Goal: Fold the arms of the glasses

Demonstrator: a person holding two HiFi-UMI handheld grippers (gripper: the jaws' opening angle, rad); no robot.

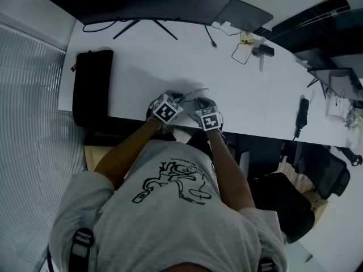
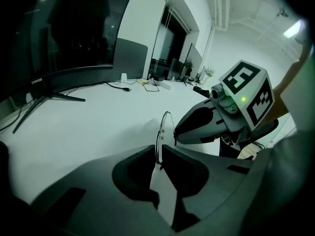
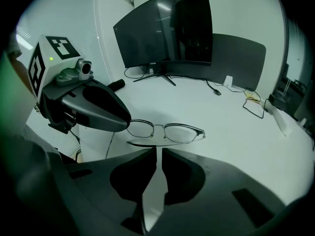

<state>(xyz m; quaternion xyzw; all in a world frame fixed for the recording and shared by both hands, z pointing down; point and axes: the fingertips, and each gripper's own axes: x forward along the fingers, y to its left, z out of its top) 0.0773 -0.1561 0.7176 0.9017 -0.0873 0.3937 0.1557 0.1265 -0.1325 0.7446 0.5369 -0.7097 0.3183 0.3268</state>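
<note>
Thin metal-framed glasses [image 3: 170, 131] lie on the white table [image 1: 255, 95] near its front edge, lenses facing the right gripper view. One arm [image 3: 147, 143] runs along in front of the lenses. My left gripper [image 2: 157, 156] is shut on the thin wire of the glasses [image 2: 164, 124] at their left end, and its tip [image 3: 126, 124] covers that end in the right gripper view. My right gripper [image 3: 159, 154] hovers just before the frame, jaws shut with nothing seen between them. In the head view the two grippers [image 1: 179, 97] [image 1: 202, 103] sit side by side at the glasses [image 1: 194, 92].
A large curved monitor [image 1: 147, 1] stands at the back of the table. A black pouch [image 1: 92, 86] lies at the left end. Cables and small items [image 1: 245, 43] sit at the back right. A dark chair [image 1: 286, 205] stands to my right.
</note>
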